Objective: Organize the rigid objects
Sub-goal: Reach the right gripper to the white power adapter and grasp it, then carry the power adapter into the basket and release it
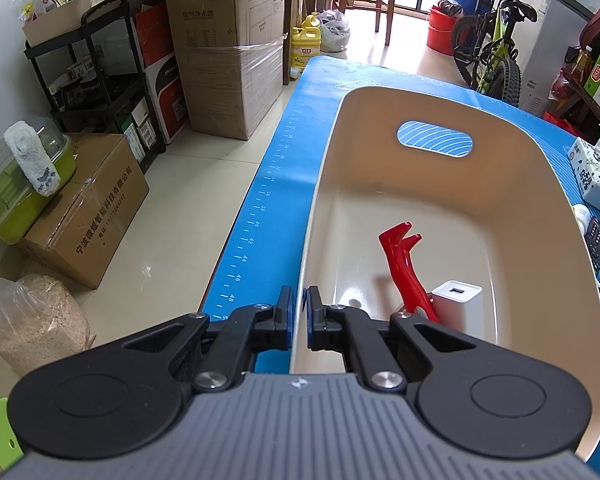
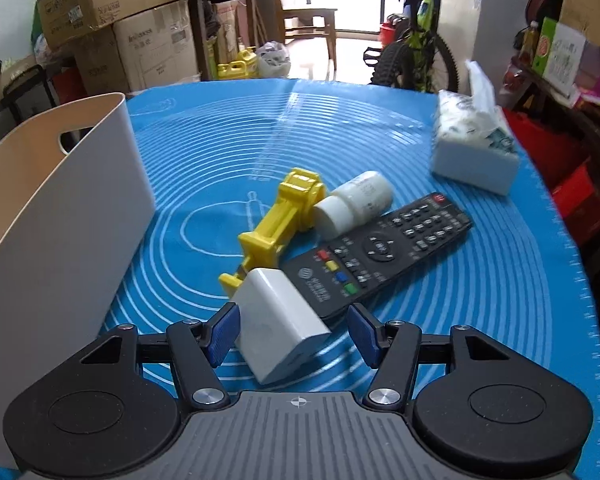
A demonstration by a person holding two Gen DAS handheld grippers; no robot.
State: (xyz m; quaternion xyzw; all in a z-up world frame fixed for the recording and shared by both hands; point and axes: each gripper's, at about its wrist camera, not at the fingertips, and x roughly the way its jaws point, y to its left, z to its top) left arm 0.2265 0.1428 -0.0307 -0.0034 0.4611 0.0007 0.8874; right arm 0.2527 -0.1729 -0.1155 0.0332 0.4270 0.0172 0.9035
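A cream plastic bin [image 1: 512, 168] stands on the blue mat; it also shows at the left of the right wrist view [image 2: 60, 216]. Inside it lie a red clip [image 1: 406, 264] and a white USB charger [image 1: 456, 300]. My left gripper [image 1: 298, 304] is shut on the bin's left rim. My right gripper [image 2: 294, 332] is open, its pads on either side of a second white charger [image 2: 280, 324] that lies on the mat. Beyond it lie a yellow clamp [image 2: 280, 224], a white bottle [image 2: 352, 204] and a black remote control [image 2: 380, 252].
A tissue pack [image 2: 472, 148] sits at the mat's far right. The blue mat [image 2: 220, 140] covers the table, whose left edge [image 1: 252, 216] drops to the floor. Cardboard boxes, a shelf and a bicycle stand around the room.
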